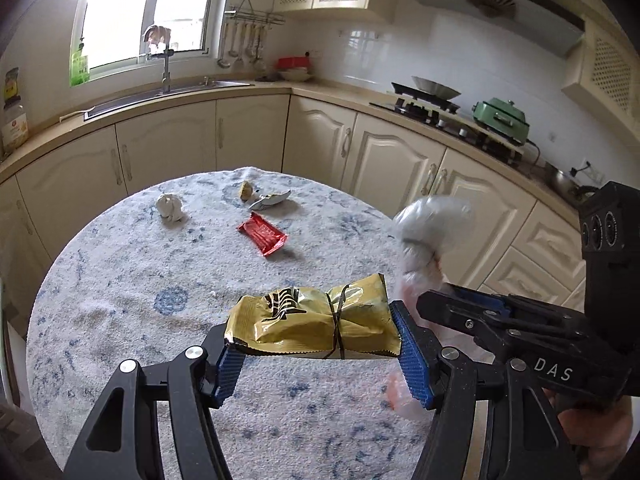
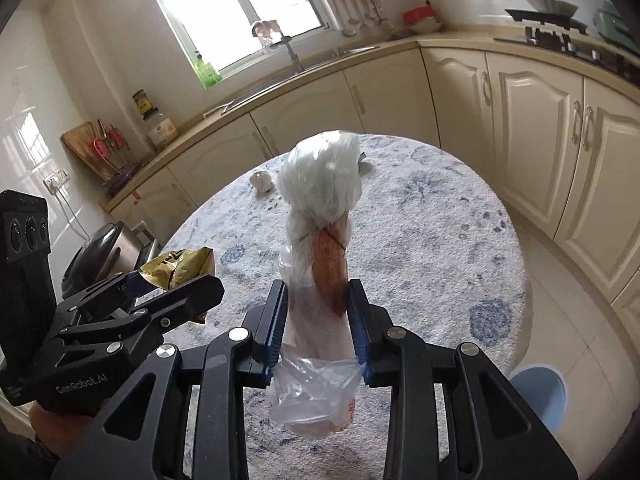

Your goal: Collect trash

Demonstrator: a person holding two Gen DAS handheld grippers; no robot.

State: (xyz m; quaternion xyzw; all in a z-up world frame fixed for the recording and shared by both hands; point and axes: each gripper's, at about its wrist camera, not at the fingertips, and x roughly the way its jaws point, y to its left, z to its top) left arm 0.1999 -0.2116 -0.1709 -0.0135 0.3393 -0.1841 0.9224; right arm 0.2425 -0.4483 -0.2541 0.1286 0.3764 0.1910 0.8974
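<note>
Carrying both finds above the table [image 1: 120, 280], my left tool [image 1: 316, 344] clamping the gold wrapper [image 1: 316, 320] and my right tool [image 2: 318, 320] pinching the plastic bag [image 2: 320, 184], I judge the blue bin [image 2: 540, 396] beside the table comes next.

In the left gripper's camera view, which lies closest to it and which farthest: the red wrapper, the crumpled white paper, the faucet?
1. Red wrapper, mid-table, beyond the left gripper and its gold packet.
2. Crumpled white paper, far left of the table.
3. Faucet, at the window sink.
</note>
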